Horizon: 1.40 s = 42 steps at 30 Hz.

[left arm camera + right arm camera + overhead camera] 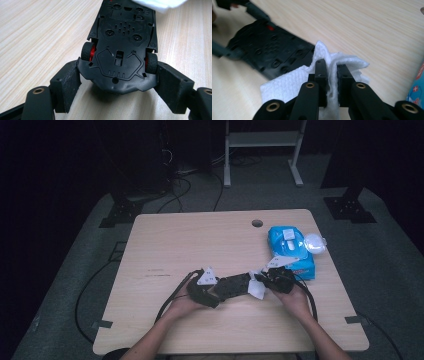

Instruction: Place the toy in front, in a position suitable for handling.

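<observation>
Near the desk's (165, 235) front edge, the left tongs (117, 82) clamp the upturned black toy car (122, 45) by its nose, while the right tongs (332, 75) pinch a white wipe (294, 82) touching its far end.

One black toy car (122, 47), belly up, two wheels (87, 51) showing. One white wipe (294, 82). One blue wipes pack (291, 251), and beside it one pale round object (315, 242), perhaps a lid. Two grippers, one tabletop (200, 240).

Wooden table (170, 245) bearing blue wipes pack (292, 251)
</observation>
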{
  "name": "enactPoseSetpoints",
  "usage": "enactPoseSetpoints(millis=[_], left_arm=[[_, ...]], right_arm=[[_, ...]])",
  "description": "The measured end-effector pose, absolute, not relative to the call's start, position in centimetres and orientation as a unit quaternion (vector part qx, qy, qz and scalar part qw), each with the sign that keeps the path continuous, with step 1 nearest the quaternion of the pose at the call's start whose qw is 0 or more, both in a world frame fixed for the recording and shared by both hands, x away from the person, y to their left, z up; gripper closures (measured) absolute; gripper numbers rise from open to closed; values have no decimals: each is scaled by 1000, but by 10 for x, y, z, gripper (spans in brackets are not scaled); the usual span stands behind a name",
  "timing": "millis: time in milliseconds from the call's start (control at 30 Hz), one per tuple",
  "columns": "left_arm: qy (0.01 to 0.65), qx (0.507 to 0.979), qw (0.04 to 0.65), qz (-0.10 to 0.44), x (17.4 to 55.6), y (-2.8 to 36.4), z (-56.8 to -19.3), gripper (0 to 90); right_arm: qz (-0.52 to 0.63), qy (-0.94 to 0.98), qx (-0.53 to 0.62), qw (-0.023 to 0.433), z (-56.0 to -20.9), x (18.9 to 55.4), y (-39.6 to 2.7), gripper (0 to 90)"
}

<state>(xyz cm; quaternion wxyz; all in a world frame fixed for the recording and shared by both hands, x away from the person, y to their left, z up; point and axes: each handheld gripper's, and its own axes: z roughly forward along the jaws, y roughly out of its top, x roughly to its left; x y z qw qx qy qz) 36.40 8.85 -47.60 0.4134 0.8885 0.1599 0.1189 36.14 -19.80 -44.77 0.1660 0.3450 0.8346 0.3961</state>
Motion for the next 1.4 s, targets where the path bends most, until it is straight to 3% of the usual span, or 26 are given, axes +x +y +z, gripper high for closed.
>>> enactPoseSetpoints(millis=[467, 833, 1400], left_arm=[[162, 888, 413, 120, 364, 88, -476, 243], [164, 889, 411, 121, 365, 89, -476, 243], [169, 887, 413, 121, 366, 90, -476, 243]], right_arm=[[404, 862, 273, 139, -446, 342, -152, 813], [389, 842, 340, 158, -448, 342, -212, 813], [399, 828, 360, 156, -450, 380, -197, 813]])
